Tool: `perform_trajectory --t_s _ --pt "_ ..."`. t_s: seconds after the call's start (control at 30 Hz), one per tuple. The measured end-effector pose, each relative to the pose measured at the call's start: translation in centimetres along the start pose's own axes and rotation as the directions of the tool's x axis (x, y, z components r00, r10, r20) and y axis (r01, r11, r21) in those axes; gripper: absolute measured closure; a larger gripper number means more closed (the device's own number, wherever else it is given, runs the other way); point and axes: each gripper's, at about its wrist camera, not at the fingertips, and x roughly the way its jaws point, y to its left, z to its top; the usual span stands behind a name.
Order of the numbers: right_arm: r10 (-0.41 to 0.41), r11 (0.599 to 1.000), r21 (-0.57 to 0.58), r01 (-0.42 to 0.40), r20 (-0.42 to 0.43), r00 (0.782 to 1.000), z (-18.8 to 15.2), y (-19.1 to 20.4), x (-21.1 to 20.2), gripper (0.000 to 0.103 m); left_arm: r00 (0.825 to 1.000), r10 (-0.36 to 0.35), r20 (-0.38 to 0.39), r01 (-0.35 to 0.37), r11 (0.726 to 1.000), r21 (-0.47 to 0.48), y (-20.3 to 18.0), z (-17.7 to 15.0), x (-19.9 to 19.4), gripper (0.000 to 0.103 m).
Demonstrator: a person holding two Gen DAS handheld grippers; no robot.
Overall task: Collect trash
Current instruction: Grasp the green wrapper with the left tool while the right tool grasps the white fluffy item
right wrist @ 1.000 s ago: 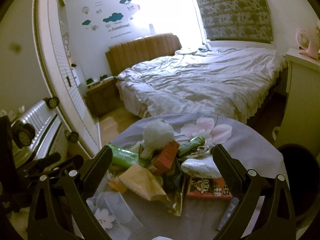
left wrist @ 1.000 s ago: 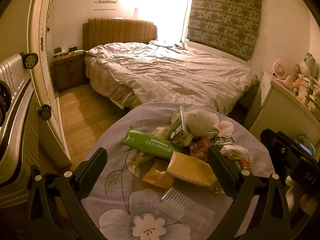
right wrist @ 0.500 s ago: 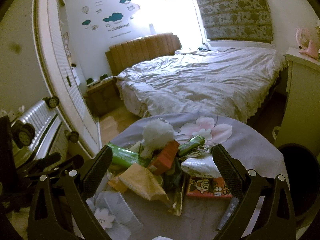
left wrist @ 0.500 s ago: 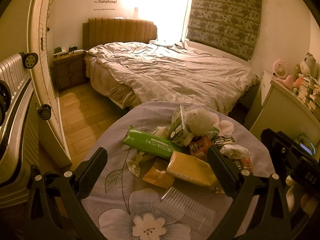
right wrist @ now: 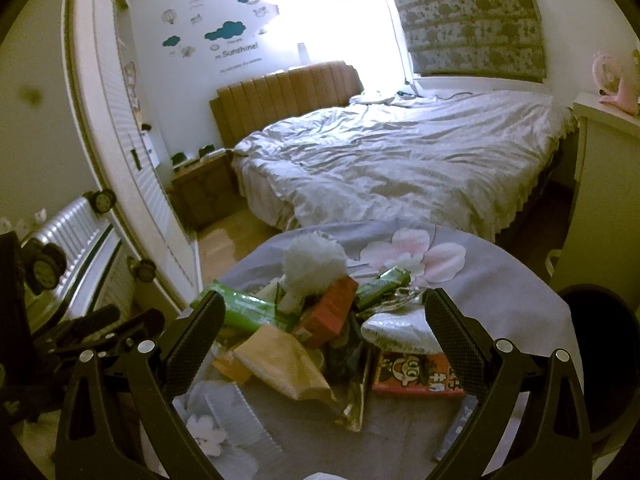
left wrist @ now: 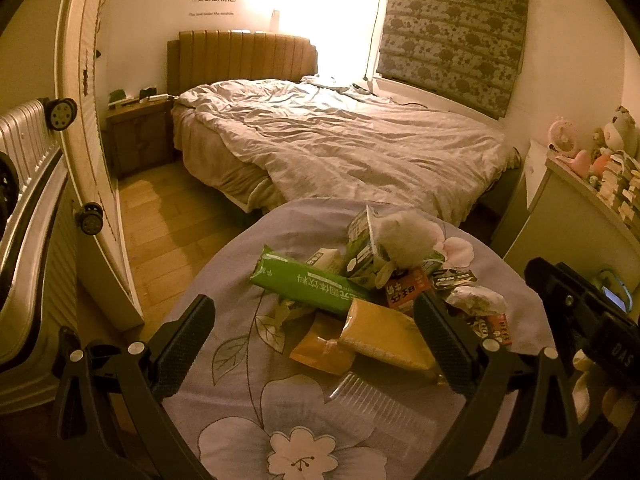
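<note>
Unmade bed (left wrist: 344, 152) with grey crumpled duvet, tan padded headboard (left wrist: 240, 56) against the far wall. Wooden nightstand (left wrist: 138, 136) just left of the bed, small dark items on top, too small to identify. Wall stickers (right wrist: 224, 36): clouds, sun, "Sunshine!" text. Patterned blind (left wrist: 452, 28) drawn over the window on the right, bright glare beside it. Ribbed suitcase (left wrist: 28, 208) lying on its side at far left, wheels (left wrist: 61, 114) facing the room. White louvred wardrobe door (right wrist: 132, 160) next to it. Wood floor (left wrist: 160, 224). Right side: white cabinet (left wrist: 576, 216) holding a pink fan (left wrist: 562, 140), plush toys (left wrist: 618, 132) and stacked books (left wrist: 622, 188).
</note>
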Motion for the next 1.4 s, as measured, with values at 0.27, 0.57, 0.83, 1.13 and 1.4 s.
perform_trajectory --t_s 0.27,0.57,0.83,1.13,1.4 --pt "-0.002 1.0 0.0 0.002 -0.004 1.0 0.0 -0.1 0.3 0.004 1.0 0.0 -0.004 0.0 1.0 0.001 0.1 0.1 0.2 0.005" --pt "0.003 1.0 -0.021 -0.004 -0.031 1.0 0.3 -0.6 2.0 0.004 0.988 -0.138 -0.073 0.129 0.984 -0.121 3.5 -0.6 2.6 0.005" --pt "0.078 0.994 -0.064 -0.087 -0.135 0.988 3.4 -0.5 8.7 0.011 0.945 -0.304 -0.119 0.254 0.915 -0.314 9.2 -0.6 7.8 0.005" --pt "0.115 0.992 -0.02 -0.126 -0.298 0.948 4.6 -0.1 17.4 0.025 0.896 -0.397 -0.197 0.306 0.875 -0.374 10.3 0.8 13.9 0.031" --pt "0.147 0.989 0.028 -0.146 -0.32 0.936 4.1 -0.3 18.6 0.054 0.861 -0.476 -0.181 0.381 0.838 -0.392 10.0 1.1 15.8 0.088"
